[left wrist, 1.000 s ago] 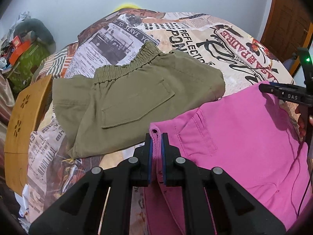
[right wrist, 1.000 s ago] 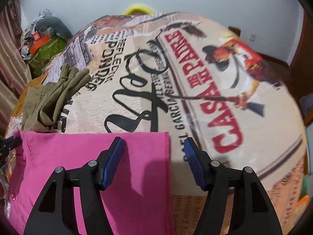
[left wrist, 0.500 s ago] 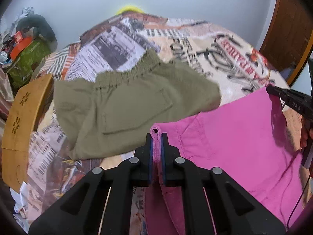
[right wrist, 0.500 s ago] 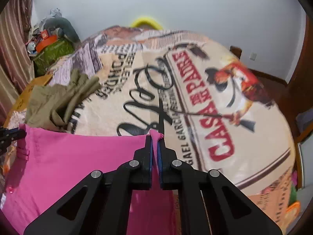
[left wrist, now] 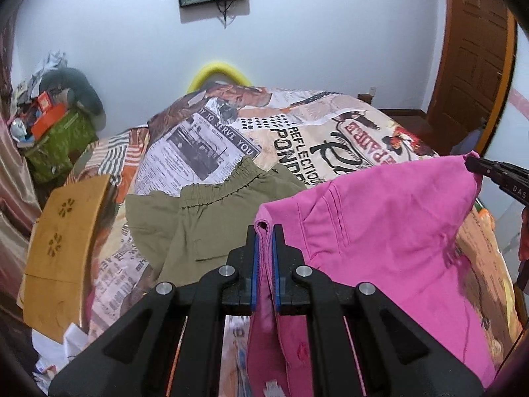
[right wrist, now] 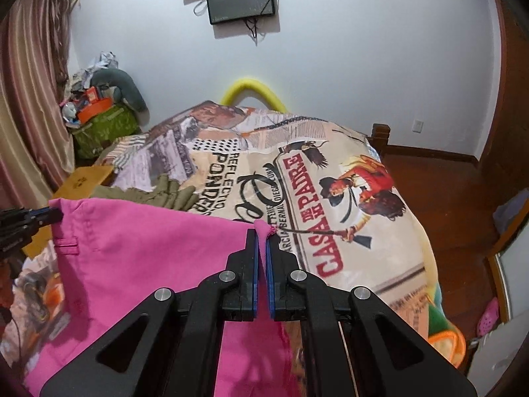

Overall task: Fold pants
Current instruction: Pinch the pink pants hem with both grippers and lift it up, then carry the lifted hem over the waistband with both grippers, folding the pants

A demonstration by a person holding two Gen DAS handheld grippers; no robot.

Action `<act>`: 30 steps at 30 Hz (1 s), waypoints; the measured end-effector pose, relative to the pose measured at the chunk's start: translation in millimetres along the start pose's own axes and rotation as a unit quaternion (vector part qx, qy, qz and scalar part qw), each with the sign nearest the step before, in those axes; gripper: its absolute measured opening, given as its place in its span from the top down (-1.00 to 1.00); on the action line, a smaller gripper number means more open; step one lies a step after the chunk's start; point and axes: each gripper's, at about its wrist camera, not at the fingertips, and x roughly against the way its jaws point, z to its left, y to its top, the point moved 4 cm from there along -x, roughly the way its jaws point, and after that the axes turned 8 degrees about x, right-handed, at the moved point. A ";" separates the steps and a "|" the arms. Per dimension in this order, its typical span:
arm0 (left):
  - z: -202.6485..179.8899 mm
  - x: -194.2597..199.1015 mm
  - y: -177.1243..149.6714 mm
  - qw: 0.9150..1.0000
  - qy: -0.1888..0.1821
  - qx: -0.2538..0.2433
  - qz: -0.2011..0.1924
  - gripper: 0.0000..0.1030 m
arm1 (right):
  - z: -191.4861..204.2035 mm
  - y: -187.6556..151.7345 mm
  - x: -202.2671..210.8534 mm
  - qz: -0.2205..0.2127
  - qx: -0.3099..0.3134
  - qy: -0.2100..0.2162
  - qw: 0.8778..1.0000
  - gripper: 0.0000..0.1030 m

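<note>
The pink pants (left wrist: 380, 231) hang in the air above the bed (right wrist: 347, 198), stretched between the two grippers and lifted clear of the printed bedspread along their upper edge. The left gripper (left wrist: 264, 231) has its jaws pressed together on one top corner of the pants, a small roll of pink hem poking out between the blue pads (left wrist: 253, 264), and more pink cloth drops straight down below the pinch. The right gripper (right wrist: 261, 236) is likewise clamped on the opposite corner, with a tuft of frayed pink edge standing just above its tips; in the left wrist view that same gripper shows at the far right edge, biting the raised corner of the cloth. Between the two holds the fabric sags a little, and a seam and a belt loop (right wrist: 66, 248) show on its face. Behind the pink pants a pair of olive pants (left wrist: 205, 225) lies flat on the bedspread, its elastic waistband toward the far wall, partly hidden by the hanging pink cloth. A wooden board (left wrist: 62, 251) stands at the left side of the bed, a green bag (right wrist: 102, 125) piled with clutter sits in the corner by the curtain (right wrist: 29, 99), and a dark screen (right wrist: 241, 0) is mounted on the wall.
</note>
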 end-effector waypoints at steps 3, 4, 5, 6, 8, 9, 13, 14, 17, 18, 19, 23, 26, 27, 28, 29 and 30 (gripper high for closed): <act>-2.6 21.5 -10.8 1.000 0.005 -0.016 -0.005 0.87 | 9.0 -7.2 30.1 -0.015 -0.006 0.010 1.000 0.94; -3.0 27.1 -14.8 1.000 0.006 -0.019 -0.005 0.87 | 12.8 -9.9 37.2 -0.017 -0.005 0.011 1.000 0.94; -2.7 35.4 -20.6 1.000 0.006 -0.021 -0.005 0.87 | 15.1 -12.0 42.6 -0.018 -0.003 0.011 1.000 0.93; -2.8 40.9 -25.0 1.000 0.005 -0.022 -0.005 0.87 | 19.7 -15.8 51.9 -0.019 0.000 0.012 1.000 0.94; -2.0 52.9 -35.2 1.000 0.002 -0.021 -0.003 0.87 | 25.8 -21.3 63.1 -0.019 0.002 0.014 1.000 0.94; -1.8 59.3 -41.3 1.000 0.002 -0.023 -0.003 0.88 | 28.5 -24.8 69.2 -0.019 0.002 0.015 1.000 0.94; -0.2 76.5 -66.3 1.000 0.002 -0.024 0.003 0.88 | 41.5 -45.4 90.1 -0.013 0.003 0.024 1.000 0.94; 0.3 79.5 -73.5 1.000 0.000 -0.023 0.007 0.87 | 44.8 -50.8 93.1 -0.010 0.007 0.025 1.000 0.94; -0.5 86.3 -95.9 0.999 0.005 -0.029 0.016 0.88 | 55.5 -72.5 102.5 0.004 0.016 0.026 1.000 0.94; -0.8 88.2 -104.1 0.999 0.002 -0.030 0.023 0.88 | 58.0 -79.9 104.6 0.008 0.017 0.025 0.999 0.94; -1.0 89.8 -111.7 0.999 -0.001 -0.031 0.030 0.88 | 60.1 -87.2 106.8 0.014 0.018 0.024 0.999 0.94; -1.5 96.5 -138.4 0.998 0.002 -0.038 0.040 0.88 | 62.9 -119.3 116.0 0.032 0.005 0.025 0.999 0.94; -0.6 100.1 -158.1 0.998 0.004 -0.039 0.049 0.88 | 65.1 -140.6 121.3 0.046 -0.001 0.025 0.999 0.94; 0.2 100.9 -165.0 0.998 0.004 -0.039 0.054 0.88 | 67.8 -148.3 122.6 0.051 -0.001 0.024 0.998 0.93; 0.4 101.5 -170.8 0.998 0.003 -0.039 0.058 0.88 | 69.5 -156.6 123.8 0.058 0.000 0.025 0.998 0.93; 0.9 101.4 -177.1 0.997 0.003 -0.040 0.065 0.88 | 71.4 -163.7 125.5 0.063 0.000 0.026 0.998 0.93; 1.5 100.9 -183.9 0.997 0.004 -0.040 0.073 0.88 | 72.9 -169.7 126.2 0.067 -0.001 0.028 0.997 0.93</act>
